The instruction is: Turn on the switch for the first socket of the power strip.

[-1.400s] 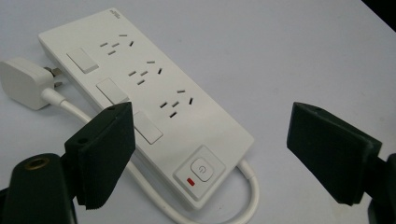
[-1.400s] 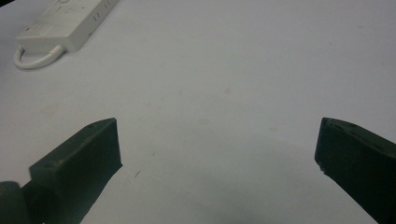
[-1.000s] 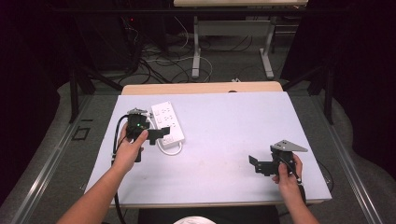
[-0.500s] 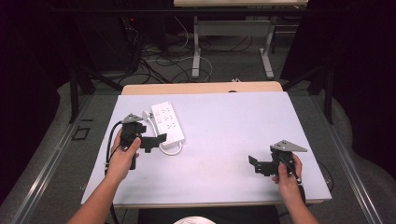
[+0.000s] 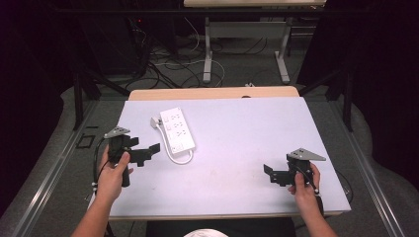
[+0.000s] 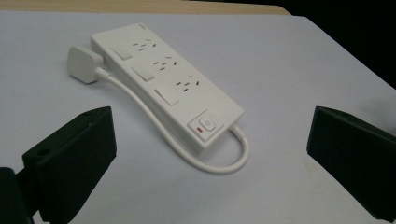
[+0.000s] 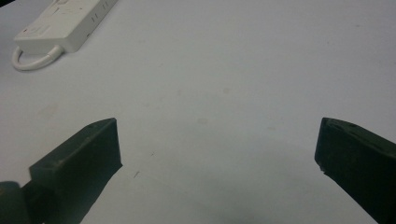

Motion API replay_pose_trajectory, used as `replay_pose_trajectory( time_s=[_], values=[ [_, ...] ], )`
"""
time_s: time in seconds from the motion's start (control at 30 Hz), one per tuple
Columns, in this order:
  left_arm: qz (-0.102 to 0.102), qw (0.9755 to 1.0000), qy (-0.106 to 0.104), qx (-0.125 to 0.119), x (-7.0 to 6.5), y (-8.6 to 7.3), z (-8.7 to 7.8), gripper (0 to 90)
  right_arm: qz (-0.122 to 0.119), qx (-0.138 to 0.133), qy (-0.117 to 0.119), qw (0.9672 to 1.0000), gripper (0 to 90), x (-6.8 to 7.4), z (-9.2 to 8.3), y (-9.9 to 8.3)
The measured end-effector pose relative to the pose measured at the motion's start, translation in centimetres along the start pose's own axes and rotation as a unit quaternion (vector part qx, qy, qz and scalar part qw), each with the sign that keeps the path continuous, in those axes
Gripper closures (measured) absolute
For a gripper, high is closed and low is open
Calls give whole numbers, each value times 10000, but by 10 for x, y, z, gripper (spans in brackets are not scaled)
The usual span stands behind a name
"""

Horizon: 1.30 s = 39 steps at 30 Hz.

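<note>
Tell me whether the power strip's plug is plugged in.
Unplugged: the plug lies loose on the table beside the power strip.

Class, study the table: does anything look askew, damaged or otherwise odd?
Nothing looks damaged. The power strip lies flat but slanted to the table's edges, its cord looped back, its plug loose beside it.

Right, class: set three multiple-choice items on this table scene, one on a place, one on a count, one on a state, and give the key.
1. The white plastic power strip lies nearer which hand-held gripper?
A left B right C neither
2. How many socket groups does it show?
A two B three C five
3. The left hand-held gripper is:
A open B shut C holding the plug

Key: A, the strip sits just beyond its jaws; B, three groups in the left gripper view; A, jaws wide apart with nothing between.
</note>
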<state>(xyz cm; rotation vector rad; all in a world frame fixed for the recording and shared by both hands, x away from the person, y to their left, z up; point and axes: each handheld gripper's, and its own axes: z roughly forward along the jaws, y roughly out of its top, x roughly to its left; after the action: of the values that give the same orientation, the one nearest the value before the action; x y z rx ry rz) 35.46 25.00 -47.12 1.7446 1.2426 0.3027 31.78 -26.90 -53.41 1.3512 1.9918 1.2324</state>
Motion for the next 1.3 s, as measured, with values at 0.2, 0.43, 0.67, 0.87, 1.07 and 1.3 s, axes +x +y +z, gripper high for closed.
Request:
replay_pose_trajectory(
  time_s=[0.2, 0.43, 0.67, 0.87, 1.07, 1.3],
  values=[
    [-210, 9997, 67, -106, 15, -13, -9, 16, -4, 1, -11, 10000, 0, 0, 0, 0],
    [-321, 9991, 97, -258, 30, -30, -12, 26, 27, 10, -20, 10000, 0, 0, 0, 0],
    [-437, 9982, 154, -381, 46, -44, -12, 28, 24, 1, -31, 10000, 0, 0, 1, 0],
    [-532, 9977, 244, -343, 58, -56, -10, 31, 10, 2, -25, 10000, 0, 0, 0, 0],
    [-617, 9973, 266, -301, 68, -63, -9, 34, 11, -21, -41, 10000, 0, -2, -1, 1],
    [-782, 9959, 405, -228, 82, -71, -6, 40, -8, -19, -47, 10000, 0, -4, -1, 1]
  ],
)
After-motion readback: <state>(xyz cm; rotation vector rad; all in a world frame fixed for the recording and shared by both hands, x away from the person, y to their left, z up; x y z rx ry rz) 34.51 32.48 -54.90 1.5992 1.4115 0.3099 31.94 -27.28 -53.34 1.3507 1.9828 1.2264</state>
